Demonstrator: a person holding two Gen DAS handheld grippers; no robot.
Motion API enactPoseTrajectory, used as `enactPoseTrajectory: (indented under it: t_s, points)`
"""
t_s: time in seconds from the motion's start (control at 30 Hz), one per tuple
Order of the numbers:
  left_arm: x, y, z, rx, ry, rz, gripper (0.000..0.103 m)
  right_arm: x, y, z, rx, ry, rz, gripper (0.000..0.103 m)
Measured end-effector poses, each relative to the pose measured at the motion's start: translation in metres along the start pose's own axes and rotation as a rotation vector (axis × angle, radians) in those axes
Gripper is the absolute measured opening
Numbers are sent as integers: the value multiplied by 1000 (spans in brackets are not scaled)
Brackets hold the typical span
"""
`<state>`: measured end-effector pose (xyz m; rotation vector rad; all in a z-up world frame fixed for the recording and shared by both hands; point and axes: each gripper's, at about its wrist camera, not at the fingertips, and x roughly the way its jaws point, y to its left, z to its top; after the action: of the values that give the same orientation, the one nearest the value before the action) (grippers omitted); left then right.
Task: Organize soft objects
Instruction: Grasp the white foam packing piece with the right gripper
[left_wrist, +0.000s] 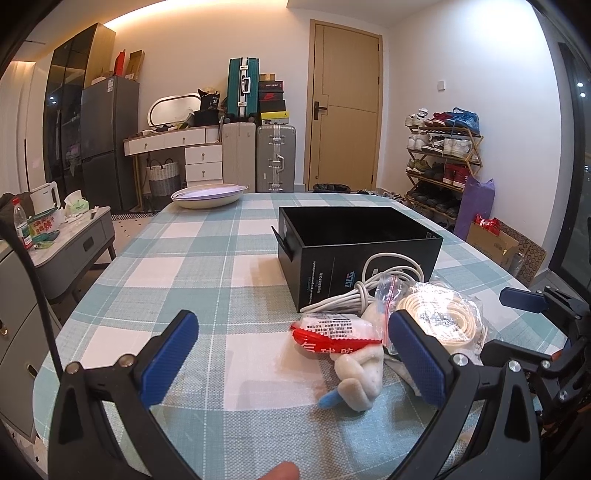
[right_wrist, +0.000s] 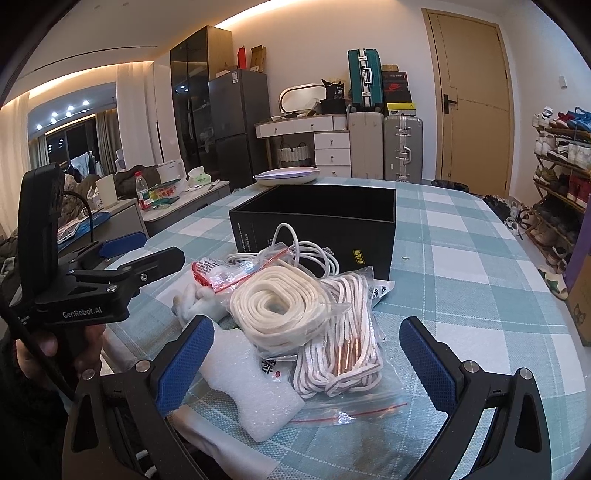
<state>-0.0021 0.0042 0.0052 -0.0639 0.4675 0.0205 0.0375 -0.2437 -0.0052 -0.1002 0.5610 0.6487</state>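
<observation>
Both grippers hung wide open over the checked counter (right_wrist: 461, 236), holding nothing. Directly ahead of the right gripper (right_wrist: 303, 365) lay a sheet of white foam wrap (right_wrist: 243, 384), and just beyond its fingertips two bags of laces: one cream coil (right_wrist: 277, 306), one striped bundle (right_wrist: 340, 332). These looked light and limp, and their plastic slippery, so I would pinch a bag through its thick middle, not its loose edge. Between the fingers of the left gripper (left_wrist: 295, 354) sat one small plush toy (left_wrist: 360, 380) under one red packet (left_wrist: 332, 332). Farther off lay one coiled white cable (right_wrist: 314, 251), touching the single open black box (right_wrist: 325, 218) behind the pile.
</observation>
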Motion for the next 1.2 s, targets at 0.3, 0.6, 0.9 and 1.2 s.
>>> enactPoseTrajectory:
  t_s: [0.3, 0.6, 0.9, 1.2]
  points:
    - [-4, -7, 2, 48, -28, 24, 103, 1, 12, -6, -55, 41, 60, 92]
    - [-2, -6, 0, 44, -22, 3, 103, 2, 21, -15, -86, 86, 104, 80]
    - [-1, -9, -2, 60, -3, -47, 103, 10, 27, -22, -124, 131, 121, 66]
    - [0, -11, -4, 62, 1, -47, 103, 11, 34, -24, -158, 145, 140, 53]
